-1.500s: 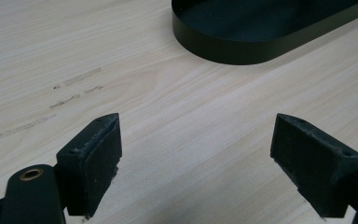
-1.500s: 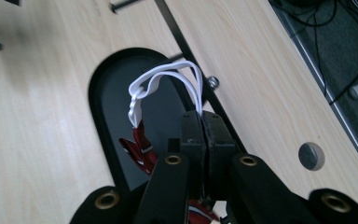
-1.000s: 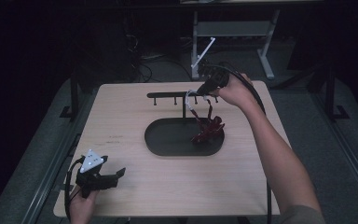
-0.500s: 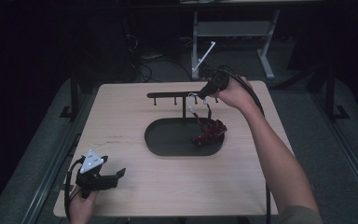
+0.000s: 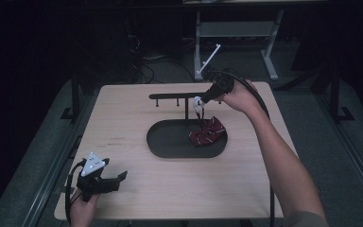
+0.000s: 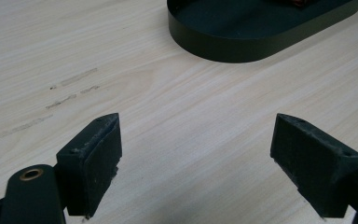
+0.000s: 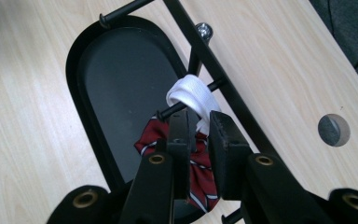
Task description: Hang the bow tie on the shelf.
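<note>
The bow tie [image 7: 198, 163] hangs from a white strap [image 7: 192, 95] looped over a short peg of the black rack [image 5: 182, 96], so strap and tie run down from the peg toward the black oval tray [image 5: 170, 142]. Its red cloth with thin white stripes is bunched in folds, and in the high view its lower part [image 5: 208, 132] lies on the right end of the tray. The rack's bar runs left to right above the tray on a thin post.

The right gripper [image 7: 200, 126] reaches in from the right, its jaws closed to a narrow gap on the strap just below the peg.

The left gripper [image 5: 119, 178] rests low at the near left corner of the wooden table [image 5: 123, 123], well apart from the tray, jaws spread wide with nothing between them.
</note>
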{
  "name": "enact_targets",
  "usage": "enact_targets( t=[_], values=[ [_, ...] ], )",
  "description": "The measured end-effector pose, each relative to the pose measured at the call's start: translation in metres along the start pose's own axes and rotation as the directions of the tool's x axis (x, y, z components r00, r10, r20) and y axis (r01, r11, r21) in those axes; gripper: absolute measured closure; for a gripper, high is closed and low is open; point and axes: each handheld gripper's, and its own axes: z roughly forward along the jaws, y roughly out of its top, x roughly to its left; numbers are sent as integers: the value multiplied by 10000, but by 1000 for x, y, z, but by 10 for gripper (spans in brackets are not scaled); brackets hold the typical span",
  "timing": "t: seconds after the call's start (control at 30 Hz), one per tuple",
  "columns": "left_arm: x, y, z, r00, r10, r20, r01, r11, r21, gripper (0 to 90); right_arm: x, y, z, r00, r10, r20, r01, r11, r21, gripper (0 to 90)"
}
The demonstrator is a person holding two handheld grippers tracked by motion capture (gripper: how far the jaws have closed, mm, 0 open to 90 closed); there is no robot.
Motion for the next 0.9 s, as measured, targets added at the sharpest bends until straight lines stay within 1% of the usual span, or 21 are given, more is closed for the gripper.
enact_targets(
  t=[0.17, 0.2, 0.3, 0.33, 0.5, 0.63, 0.73, 0.77, 0.9],
  values=[
    [0, 0, 0, 10000, 6, 15, -6, 10000, -16, 161, 0, -4, 0, 9998, 12, -185, -13, 10000, -57, 764],
    [0, 0, 0, 10000, -7, 1, 7, 10000, -41, 161, 0, -6, 0, 9994, 8, -338, -12, 9999, -115, 757],
    [0, -1, 0, 10000, -53, -19, 53, 10000, -16, 161, 1, -7, -1, 9992, -27, -392, 22, 9999, -134, 753],
    [0, -1, 0, 9999, -171, 5, 171, 9998, -129, 161, 2, -8, -1, 9988, 25, -481, -31, 9999, -128, 750],
    [0, -1, -1, 9999, -133, -7, 133, 9999, -97, 161, 3, -9, -2, 9988, -51, -487, 42, 9998, -187, 741],
    [0, -1, -1, 9999, -120, -19, 120, 9999, -114, 161, 4, -12, -2, 9988, -36, -497, 27, 9998, -171, 729],
    [1, -1, -1, 10000, -76, -20, 76, 10000, -39, 161, 4, -14, -2, 9985, 23, -552, -31, 9999, -154, 723],
    [0, -1, -1, 9999, -130, -20, 130, 9999, -88, 161, 5, -15, -2, 9984, -29, -573, 18, 9998, -196, 723],
    [0, -1, -1, 9999, -103, -26, 103, 9999, -69, 161, 7, -20, -4, 9980, -58, -625, 39, 9995, -298, 715]
  ],
)
